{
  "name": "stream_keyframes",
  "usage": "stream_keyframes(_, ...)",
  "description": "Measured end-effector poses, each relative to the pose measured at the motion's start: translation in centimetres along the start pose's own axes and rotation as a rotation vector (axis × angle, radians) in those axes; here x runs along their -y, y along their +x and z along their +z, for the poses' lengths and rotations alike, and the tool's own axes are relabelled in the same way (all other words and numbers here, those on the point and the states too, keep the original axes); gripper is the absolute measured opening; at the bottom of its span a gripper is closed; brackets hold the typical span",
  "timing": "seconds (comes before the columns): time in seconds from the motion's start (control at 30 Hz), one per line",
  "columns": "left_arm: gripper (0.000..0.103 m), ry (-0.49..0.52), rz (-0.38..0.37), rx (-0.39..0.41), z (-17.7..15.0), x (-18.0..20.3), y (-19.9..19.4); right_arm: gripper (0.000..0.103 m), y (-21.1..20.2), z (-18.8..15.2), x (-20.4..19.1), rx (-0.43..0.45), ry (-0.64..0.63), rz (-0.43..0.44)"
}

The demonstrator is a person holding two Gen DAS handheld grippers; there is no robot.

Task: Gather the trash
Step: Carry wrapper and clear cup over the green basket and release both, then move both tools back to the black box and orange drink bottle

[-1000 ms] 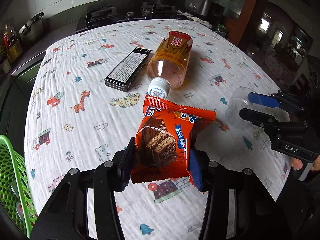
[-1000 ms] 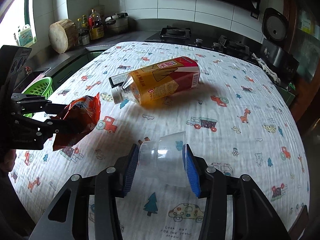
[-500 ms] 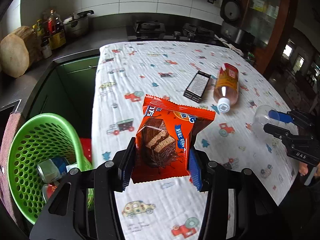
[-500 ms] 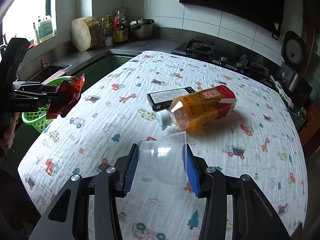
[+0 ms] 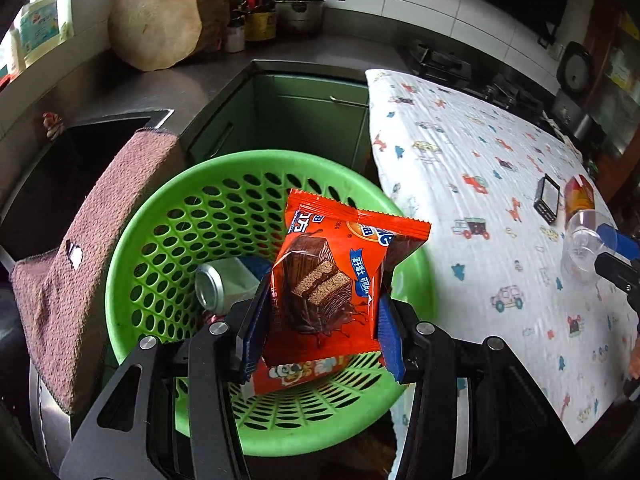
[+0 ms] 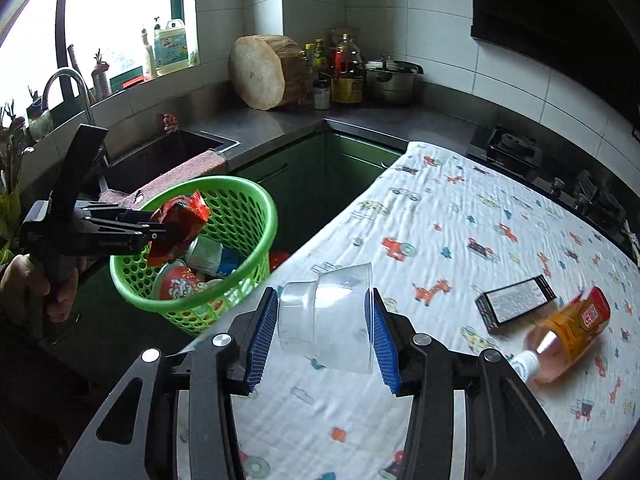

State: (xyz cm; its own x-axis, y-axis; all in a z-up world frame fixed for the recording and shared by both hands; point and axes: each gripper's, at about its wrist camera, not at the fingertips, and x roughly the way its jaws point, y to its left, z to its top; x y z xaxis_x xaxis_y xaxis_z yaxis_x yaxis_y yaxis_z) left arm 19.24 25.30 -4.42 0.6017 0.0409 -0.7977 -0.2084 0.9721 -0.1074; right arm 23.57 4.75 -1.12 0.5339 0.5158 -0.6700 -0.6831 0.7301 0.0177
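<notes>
Orange snack wrapper (image 5: 332, 280) is clamped in left gripper (image 5: 320, 324) above green perforated plastic basket (image 5: 160, 216), already part-filled. Clear plastic cup (image 6: 326, 320) is clamped in right gripper (image 6: 320, 340). Black box (image 6: 516, 300) & orange bottle (image 6: 568, 332) remain on table, far right.

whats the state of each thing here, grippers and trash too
left gripper: shut on snack wrapper, above the basket
right gripper: shut on clear plastic cup, over the table
green basket: upright, holds trash
bottle: capped, lying on the table
black box: lying flat
</notes>
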Motion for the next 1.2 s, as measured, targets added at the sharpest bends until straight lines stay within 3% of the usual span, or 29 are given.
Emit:
stream_keyframes(0.3, 0.061, -0.101, 0.032, -0.040, -1.8, -5.6, 1.2, 0.044, 6.0, 5.0, -7.8, -0.009, -0.060, 0.125)
stream_keyframes(0.57, 0.074, -0.142, 0.042, -0.030, -2.5, -7.8, 0.4, 0.044, 9.4, 6.5, -10.4, -0.042, -0.041, 0.194)
stream_keyframes(0.87, 0.078, -0.151, 0.040, -0.026, -2.6, -7.9, 0.1, 0.046, 10.0, 6.8, -11.0, -0.042, -0.035, 0.213)
stream_keyframes(1.2, 0.084, -0.148, 0.045, -0.023, -2.3, -7.3, -0.3, 0.074, 7.7, 6.2, -9.0, 0.012, -0.010, 0.175)
